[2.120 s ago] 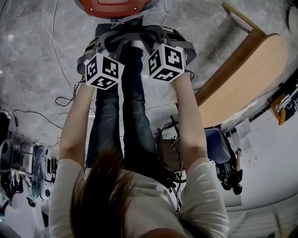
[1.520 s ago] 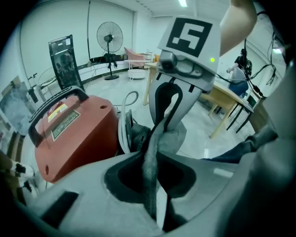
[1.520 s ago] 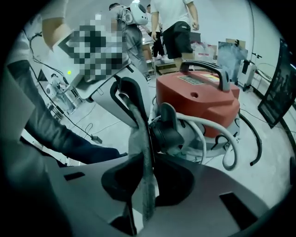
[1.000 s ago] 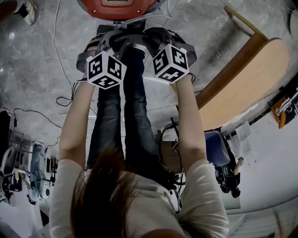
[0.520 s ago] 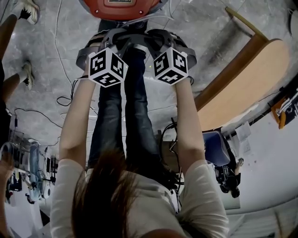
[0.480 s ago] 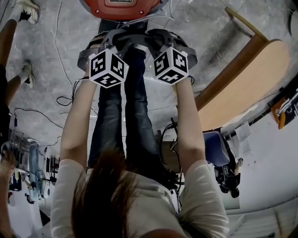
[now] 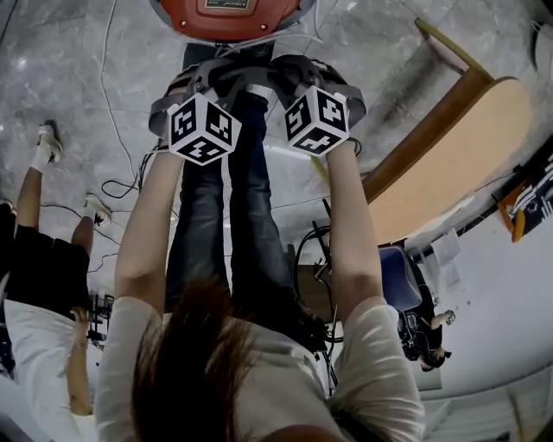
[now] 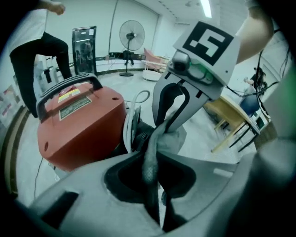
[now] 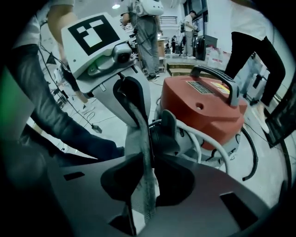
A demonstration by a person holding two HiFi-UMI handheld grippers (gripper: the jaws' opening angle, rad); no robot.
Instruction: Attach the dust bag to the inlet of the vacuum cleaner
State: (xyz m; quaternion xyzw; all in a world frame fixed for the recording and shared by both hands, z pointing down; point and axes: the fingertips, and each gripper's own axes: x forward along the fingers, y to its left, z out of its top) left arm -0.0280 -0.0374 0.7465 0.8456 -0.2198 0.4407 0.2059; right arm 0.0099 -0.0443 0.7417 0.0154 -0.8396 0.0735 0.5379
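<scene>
L claw (image 8: 150, 159) & R claw (image 9: 143, 173) unmoved, each pinched narrow on dust bag (image 8: 172, 139). Only a bystander (image 7: 43, 259) walked in at 8 o'clock. Vacuum cleaner (image 7: 226, 13) at 12; fitting prob. unfinished.

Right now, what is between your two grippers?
A grey cloth dust bag stretches from the left gripper to the right gripper, pinched in both jaws; both gripper views show it.

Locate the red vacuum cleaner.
The red vacuum cleaner sits top centre in the head view, beyond the left hand-held gripper and right hand-held gripper.
</scene>
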